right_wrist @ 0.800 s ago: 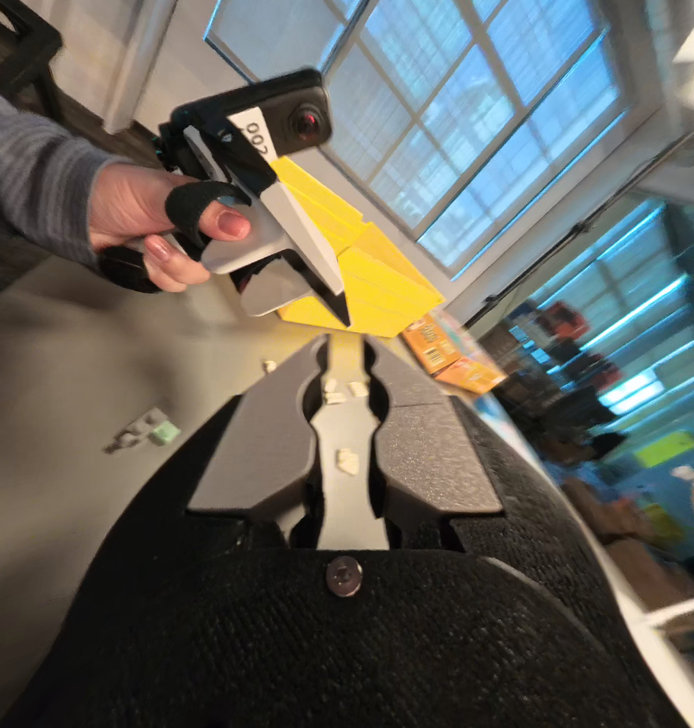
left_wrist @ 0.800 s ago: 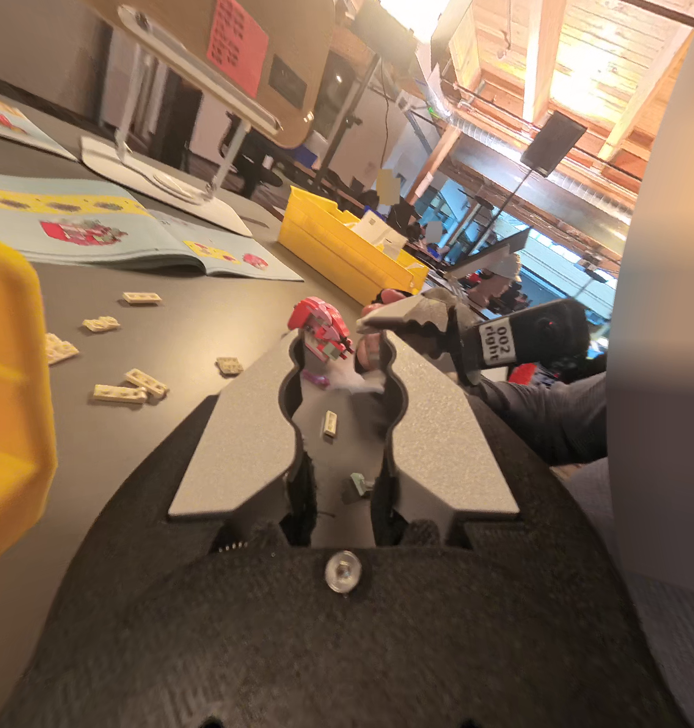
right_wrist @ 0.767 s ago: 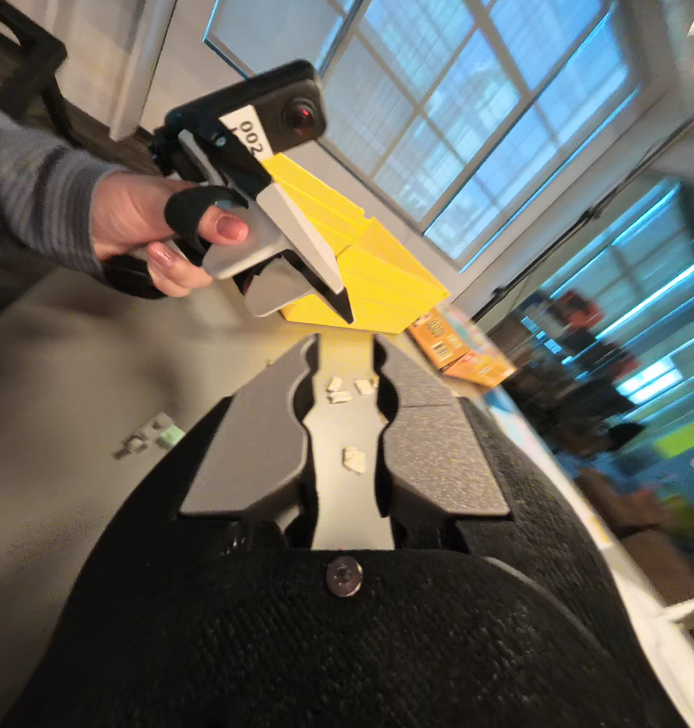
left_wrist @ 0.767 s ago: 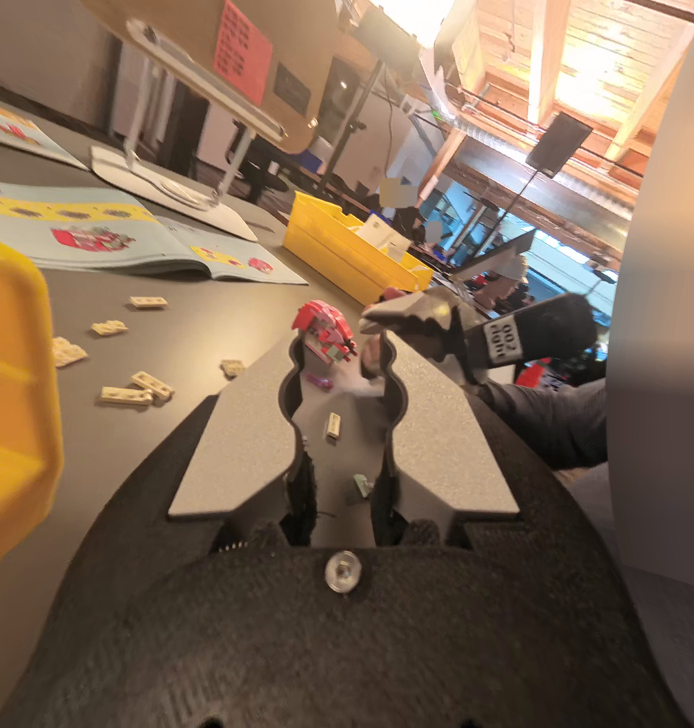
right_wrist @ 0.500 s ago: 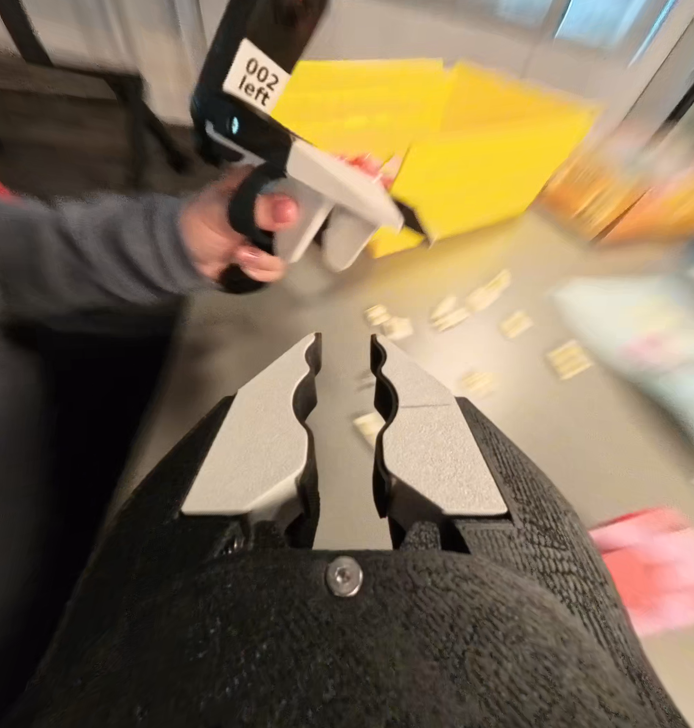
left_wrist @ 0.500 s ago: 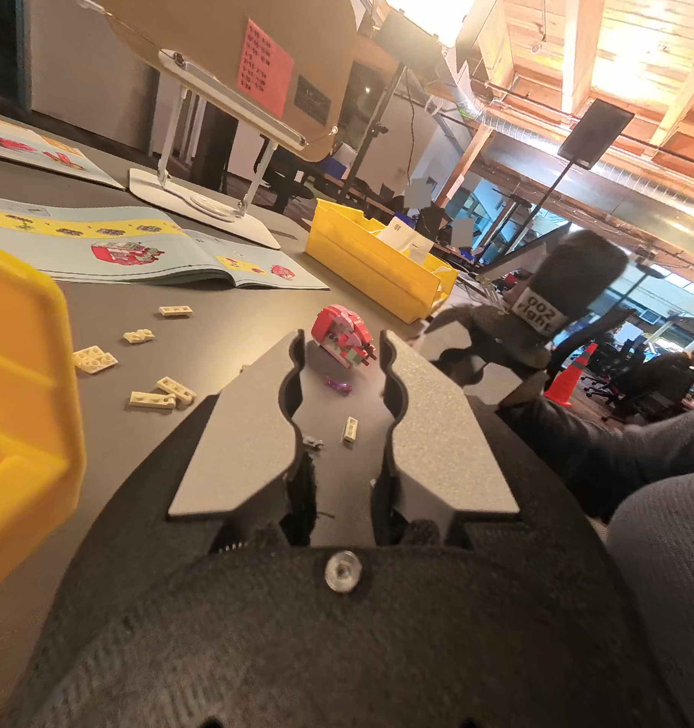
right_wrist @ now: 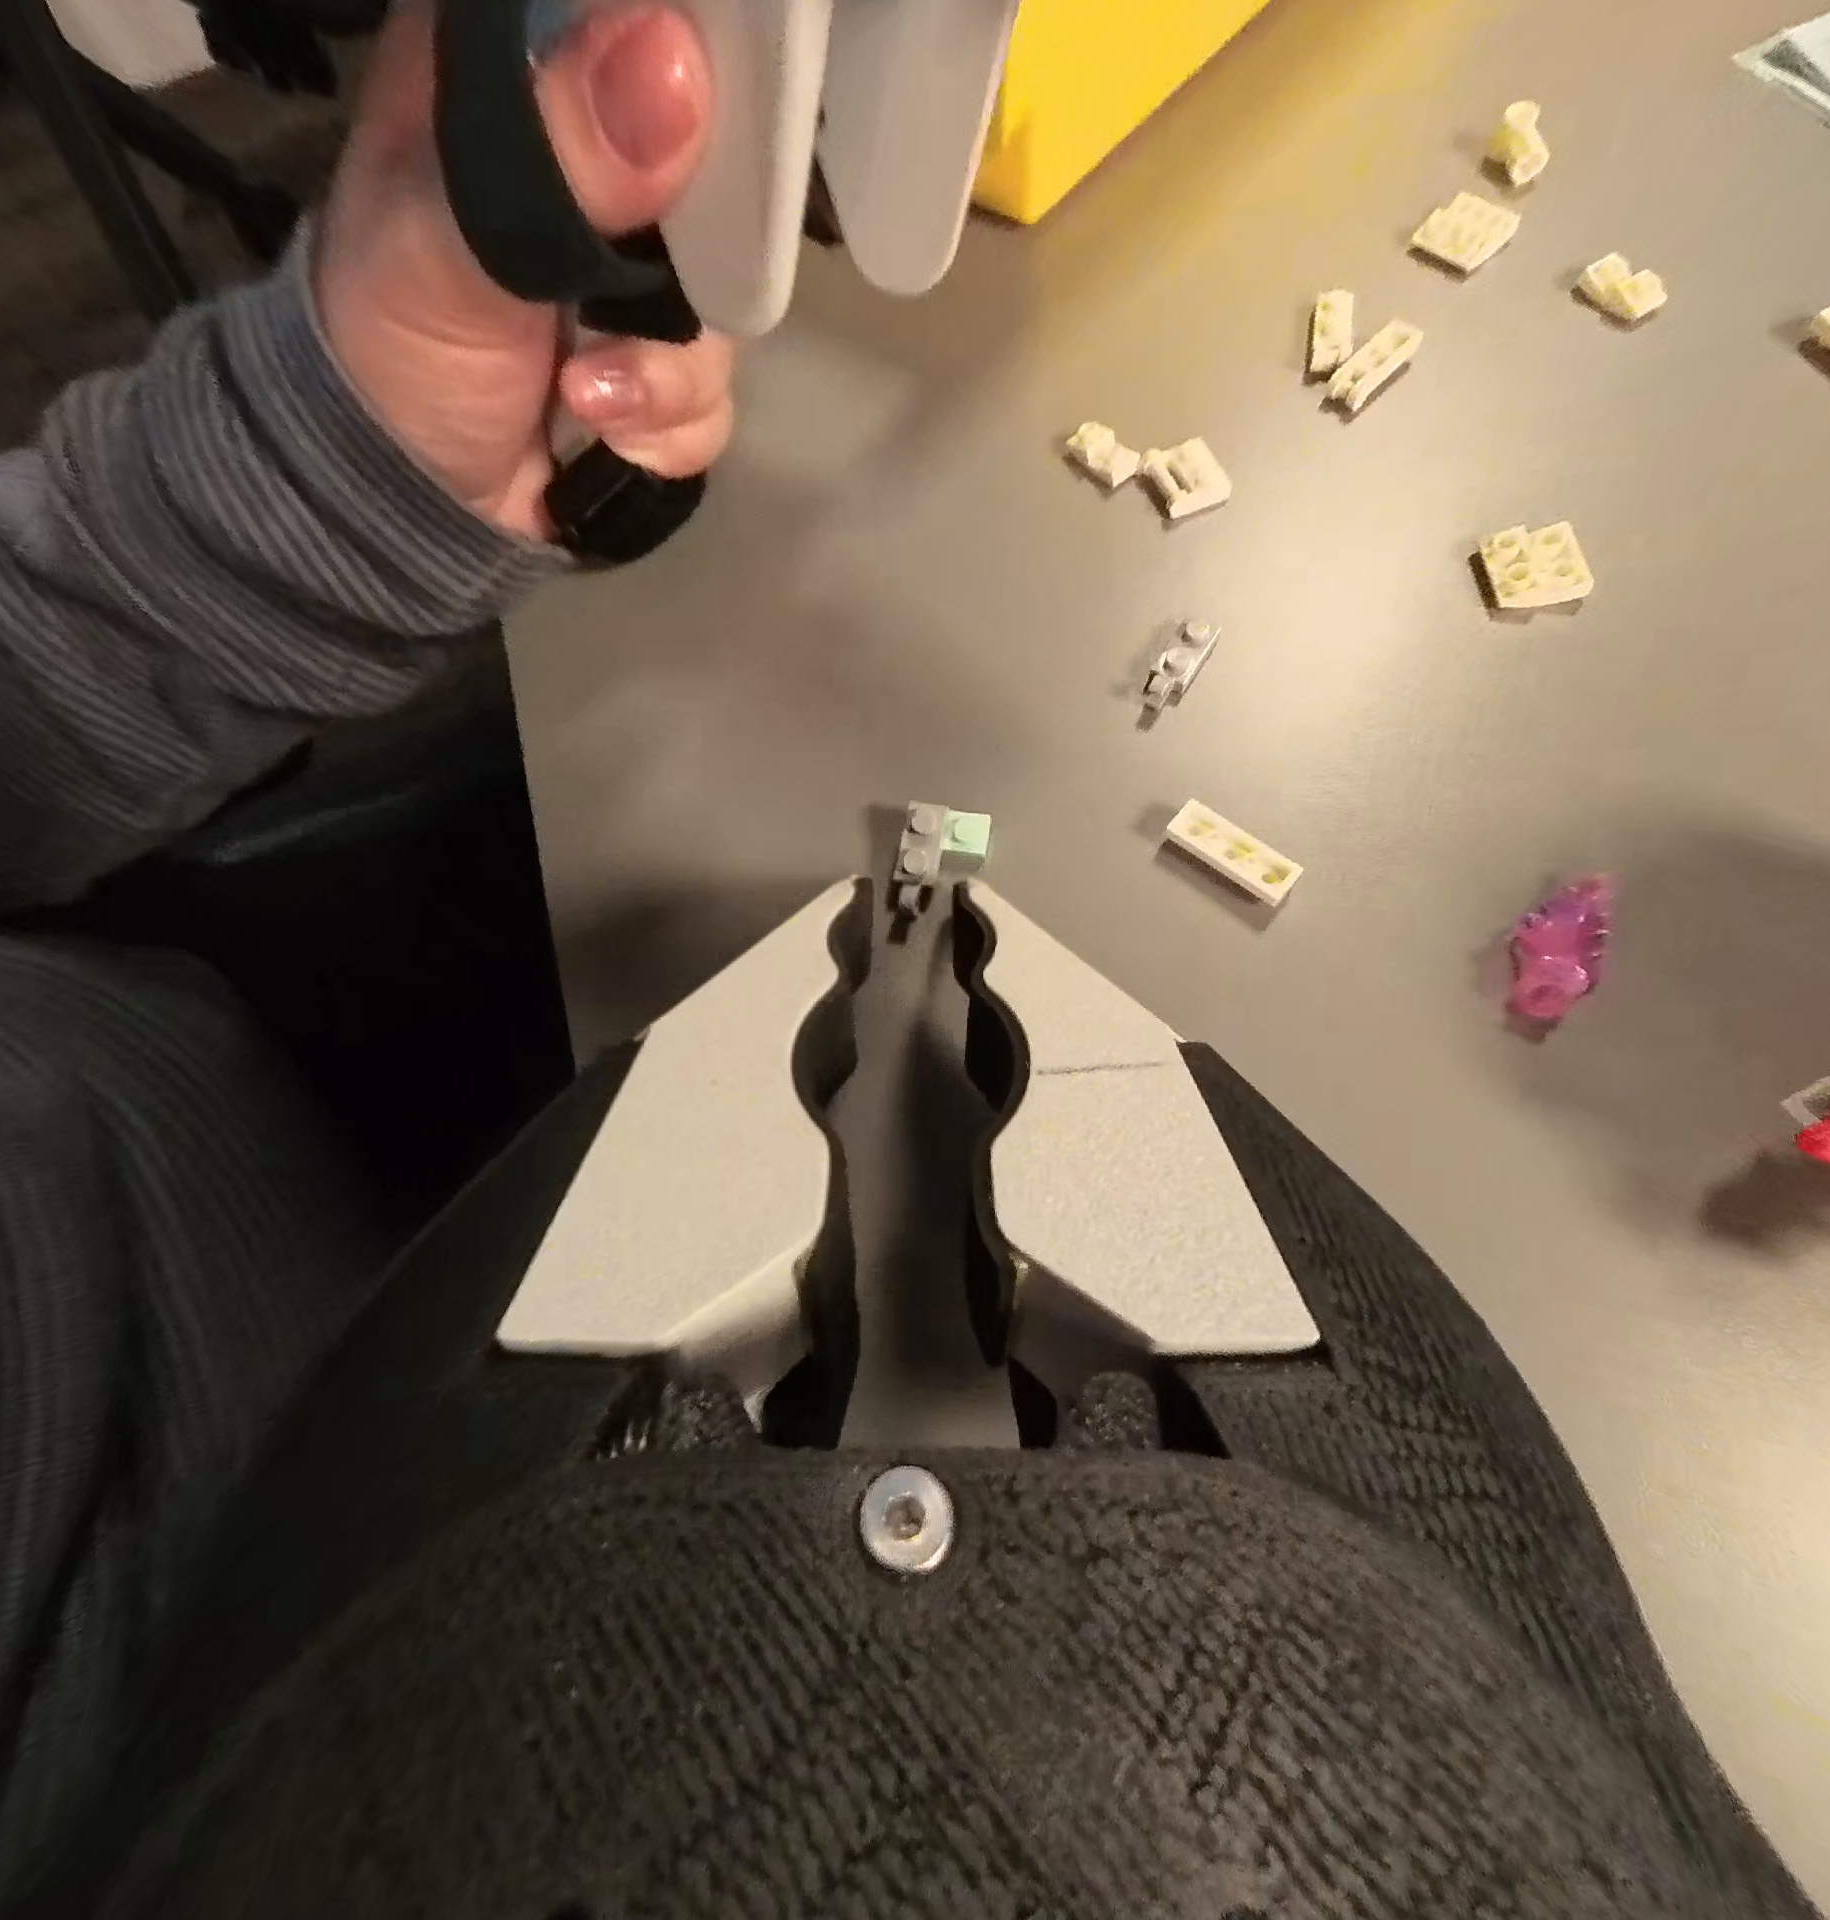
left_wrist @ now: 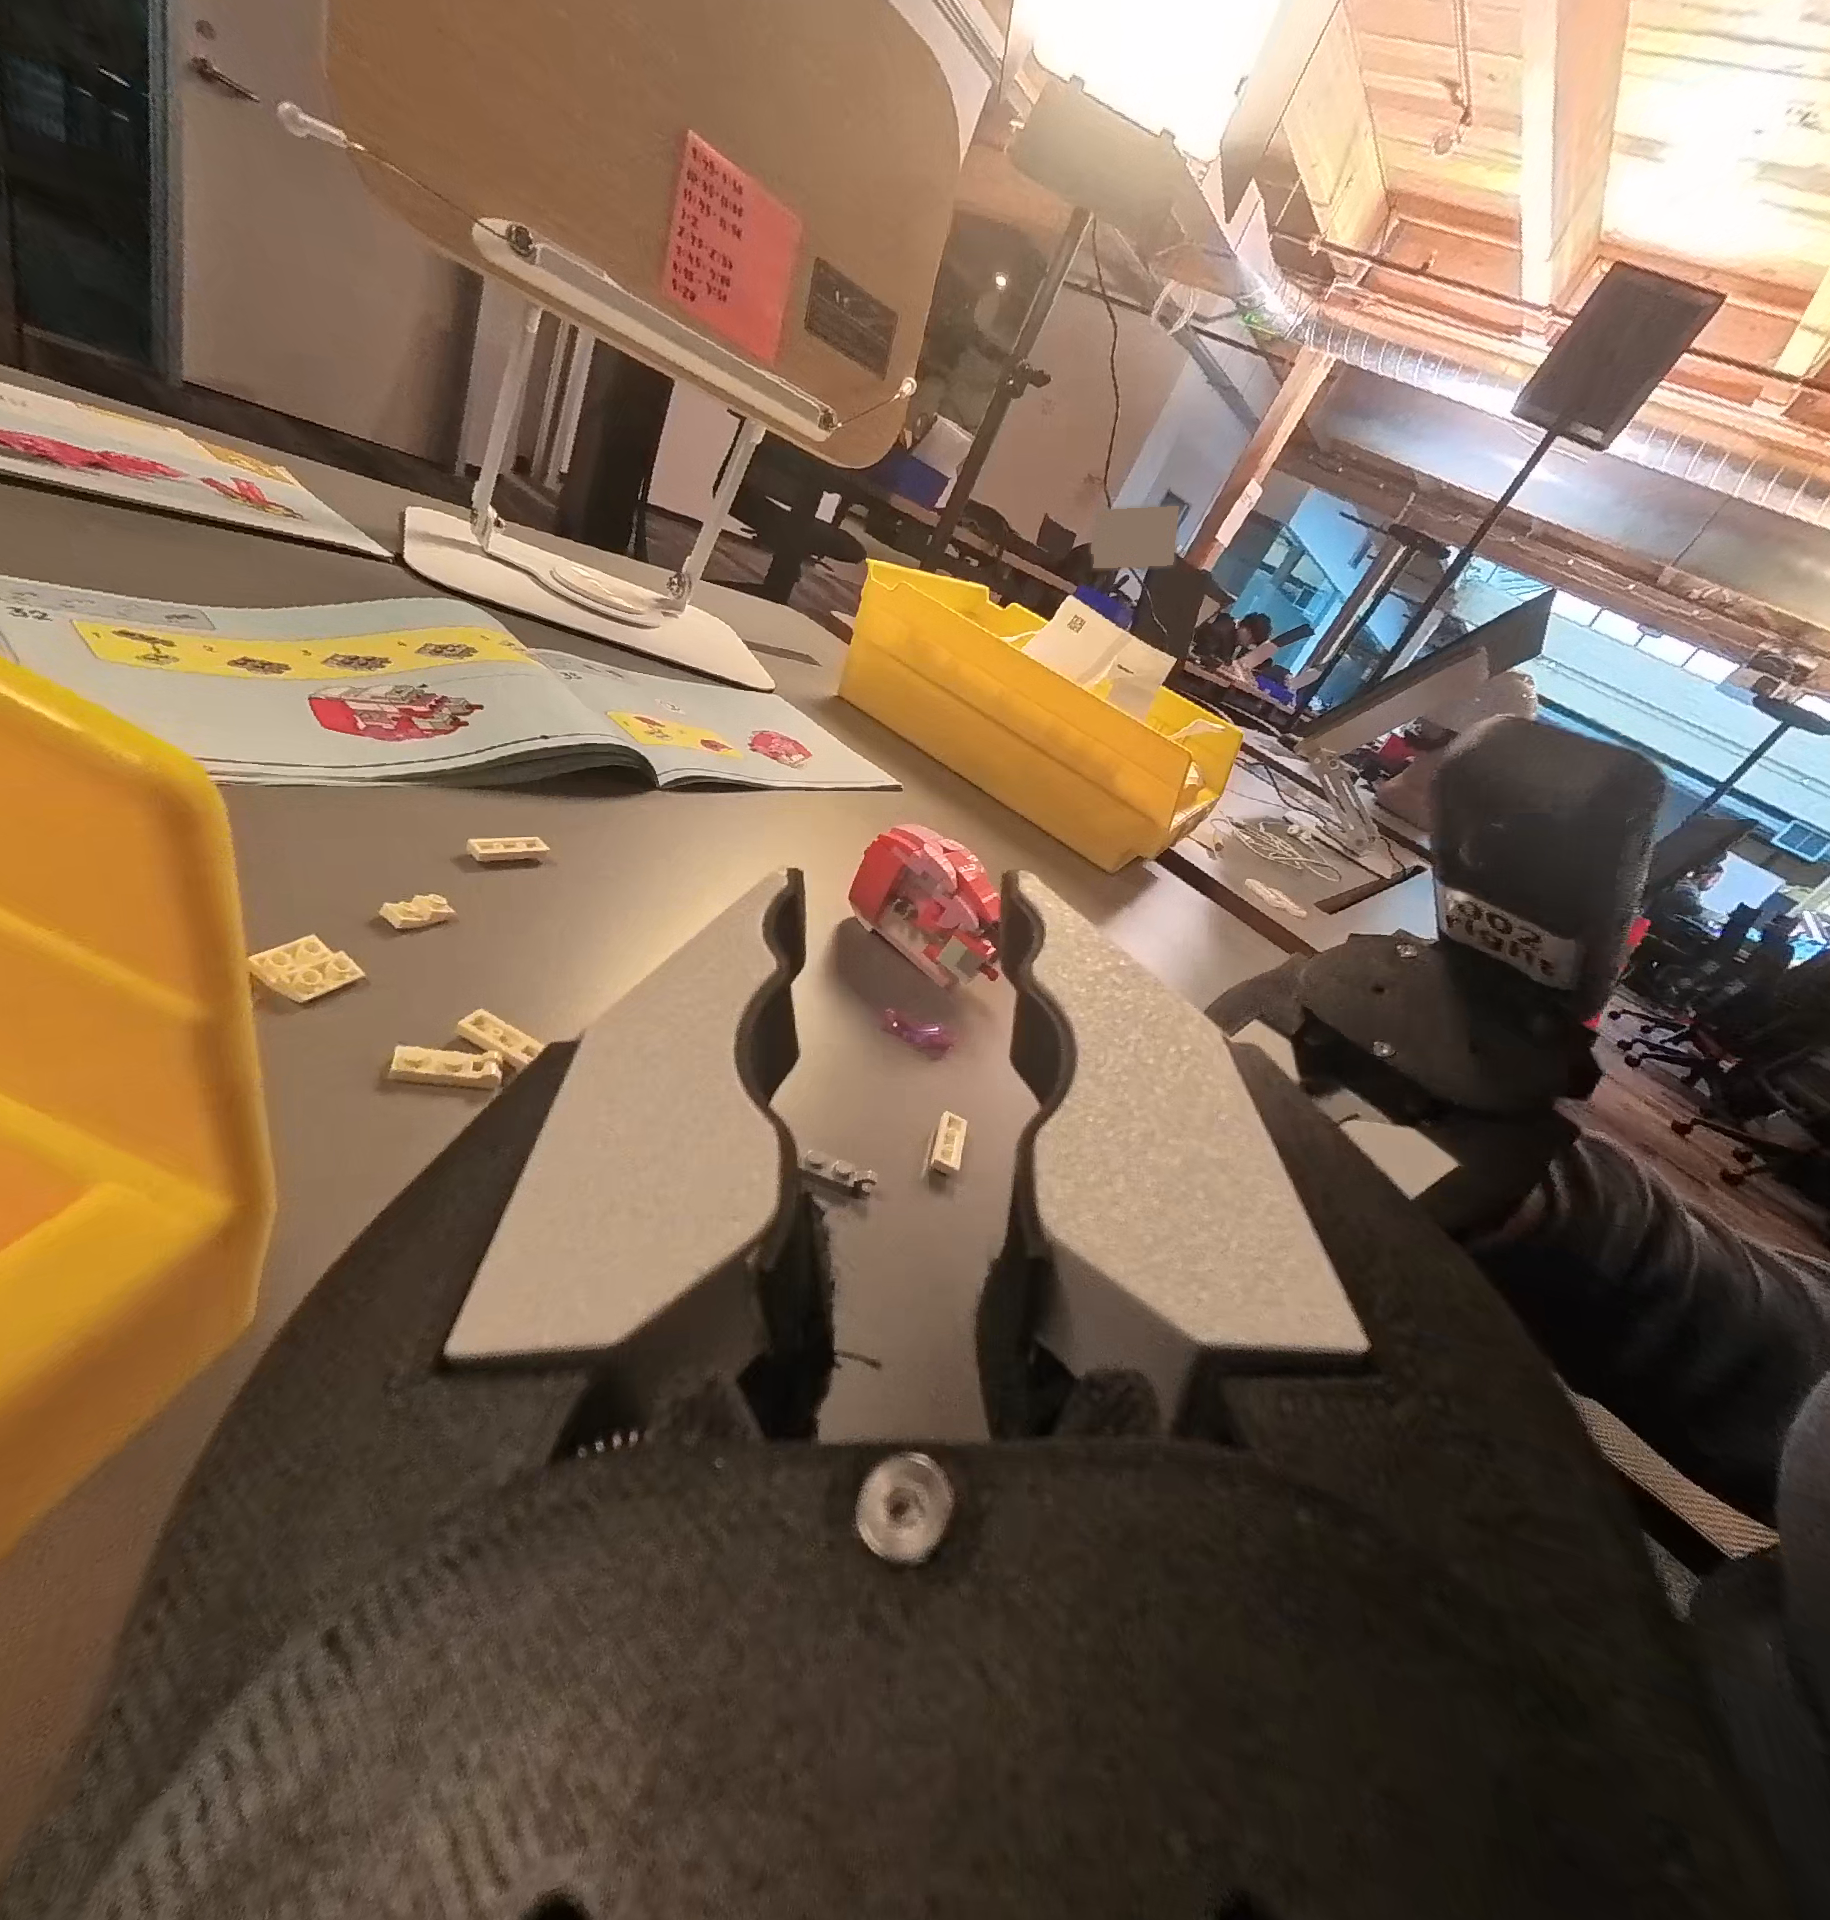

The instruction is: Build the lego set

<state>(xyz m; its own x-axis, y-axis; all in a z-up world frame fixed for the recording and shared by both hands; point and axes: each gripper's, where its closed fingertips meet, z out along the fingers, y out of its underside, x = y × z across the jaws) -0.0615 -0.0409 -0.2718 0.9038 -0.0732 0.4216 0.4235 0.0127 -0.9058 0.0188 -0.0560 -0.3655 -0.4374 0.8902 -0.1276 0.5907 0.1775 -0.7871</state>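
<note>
Left wrist view: your left gripper (left_wrist: 898, 914) has its jaws spread and holds nothing; the red brick model (left_wrist: 926, 914) lies on the tabletop (left_wrist: 620, 862) just beyond the tips, a purple piece (left_wrist: 916, 1029) nearer.

Right wrist view: your right gripper (right_wrist: 909, 891) has its jaws narrowly apart, gripping nothing; a grey-and-mint brick piece (right_wrist: 942, 840) lies at the tips, cream plates (right_wrist: 1231, 864) beside.

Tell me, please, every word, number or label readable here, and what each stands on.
I do not copy out writing, so I list only what bears it.
Pink-red paper note on the tan board: rows of small print.
Dark plaque beside it: too small.
White label on the black right gripper: short tag.
Open pale-blue instruction booklet: small printed numbers.
White cards in the far yellow bin: too small.
</note>
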